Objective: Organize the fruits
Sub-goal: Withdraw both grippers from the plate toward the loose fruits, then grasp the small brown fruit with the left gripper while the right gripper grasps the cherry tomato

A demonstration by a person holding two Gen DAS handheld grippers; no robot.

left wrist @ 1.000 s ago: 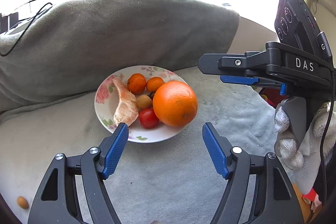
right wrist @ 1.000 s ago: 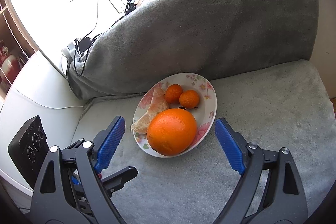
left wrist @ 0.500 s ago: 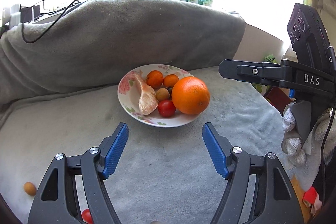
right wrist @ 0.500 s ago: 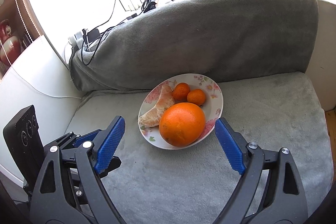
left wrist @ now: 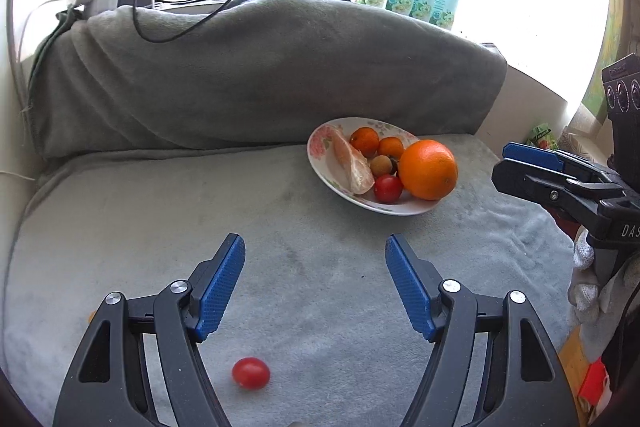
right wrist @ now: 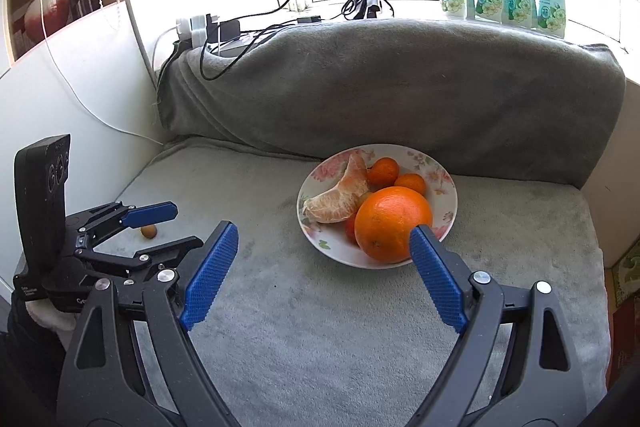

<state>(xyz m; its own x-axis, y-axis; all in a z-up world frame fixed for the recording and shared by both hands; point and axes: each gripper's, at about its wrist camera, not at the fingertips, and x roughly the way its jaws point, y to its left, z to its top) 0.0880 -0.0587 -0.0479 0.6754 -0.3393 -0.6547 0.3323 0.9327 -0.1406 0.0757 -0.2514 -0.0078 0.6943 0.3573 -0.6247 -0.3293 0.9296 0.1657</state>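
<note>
while both tilt down over the blanket [left wrist: 320, 287], left claw [left wrist: 315, 249] and right claw [right wrist: 322, 237] gape — empty.

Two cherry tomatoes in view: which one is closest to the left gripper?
The loose cherry tomato on the grey blanket, just below the left gripper; the other tomato sits in the plate.
</note>
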